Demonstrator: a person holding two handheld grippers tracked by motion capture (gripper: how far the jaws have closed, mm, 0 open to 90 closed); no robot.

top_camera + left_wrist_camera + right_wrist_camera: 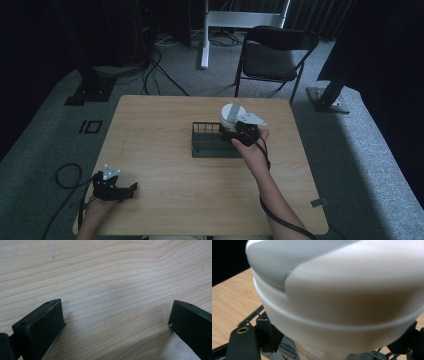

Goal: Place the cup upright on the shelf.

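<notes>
Close against the right gripper (239,131), a stack of white round bowls (337,297) sits clamped between its jaws, over the right end of the black wire dish rack (207,141) near the far edge of the light wooden table (165,165). At the near left corner, the left gripper (131,188) rests open, holding nothing.

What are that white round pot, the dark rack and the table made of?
The white pot looks like smooth plastic or glazed ceramic, with a soft sheen; hard to tell which. The dark rack seems to be matte thin-barred wire or plastic. The table shows pale wood grain, possibly laminate.
</notes>
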